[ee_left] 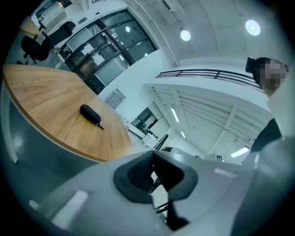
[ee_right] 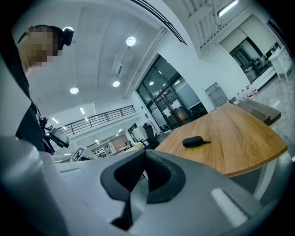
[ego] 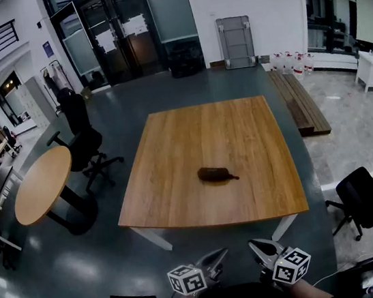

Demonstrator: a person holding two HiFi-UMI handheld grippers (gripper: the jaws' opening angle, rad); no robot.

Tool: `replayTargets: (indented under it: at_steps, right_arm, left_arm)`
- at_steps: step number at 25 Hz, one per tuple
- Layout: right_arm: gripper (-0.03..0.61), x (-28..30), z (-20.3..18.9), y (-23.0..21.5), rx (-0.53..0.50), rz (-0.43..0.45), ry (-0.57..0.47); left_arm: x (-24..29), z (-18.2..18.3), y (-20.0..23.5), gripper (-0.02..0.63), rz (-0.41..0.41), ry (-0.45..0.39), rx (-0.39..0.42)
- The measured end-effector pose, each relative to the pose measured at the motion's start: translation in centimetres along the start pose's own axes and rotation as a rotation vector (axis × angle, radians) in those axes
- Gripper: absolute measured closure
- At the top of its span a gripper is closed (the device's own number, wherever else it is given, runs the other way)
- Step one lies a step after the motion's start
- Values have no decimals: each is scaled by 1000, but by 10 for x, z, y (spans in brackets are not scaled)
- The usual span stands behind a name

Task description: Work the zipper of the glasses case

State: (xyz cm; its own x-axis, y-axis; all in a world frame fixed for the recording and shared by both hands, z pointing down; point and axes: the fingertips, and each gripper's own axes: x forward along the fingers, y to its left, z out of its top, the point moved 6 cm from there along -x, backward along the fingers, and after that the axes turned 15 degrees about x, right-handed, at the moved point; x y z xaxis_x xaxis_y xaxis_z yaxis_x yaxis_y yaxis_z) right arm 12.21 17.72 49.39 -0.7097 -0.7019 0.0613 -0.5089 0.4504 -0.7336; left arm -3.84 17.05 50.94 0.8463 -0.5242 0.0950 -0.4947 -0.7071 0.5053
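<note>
Left gripper (ee_left: 153, 174): jaws pressed together; empty
Right gripper (ee_right: 144, 173): jaws pressed together; empty
Case (ego: 215, 174): on table (ego: 192, 137); well apart from both

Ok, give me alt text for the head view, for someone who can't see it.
A dark glasses case lies alone on a square wooden table, seen from above. At the bottom edge, short of the table, the left tool and right tool sit side by side, both shut and empty. A round table stands to the left.
</note>
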Motion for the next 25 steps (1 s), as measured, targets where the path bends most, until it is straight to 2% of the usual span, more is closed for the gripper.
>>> replayTargets:
  at_steps: [14, 19, 25]
  right_arm:
    - [572, -3, 6, -3, 3, -12, -5]
    - [572, -7, 6, -1, -5, 14, -17]
    - [572, -8, 23, -4, 8, 8, -48]
  left_arm:
    - [6, 1, 0, 611, 2, 12, -9]
    - [6, 0, -3, 611, -6, 10, -8]
    - [20, 11, -3, 611, -20, 18, 2]
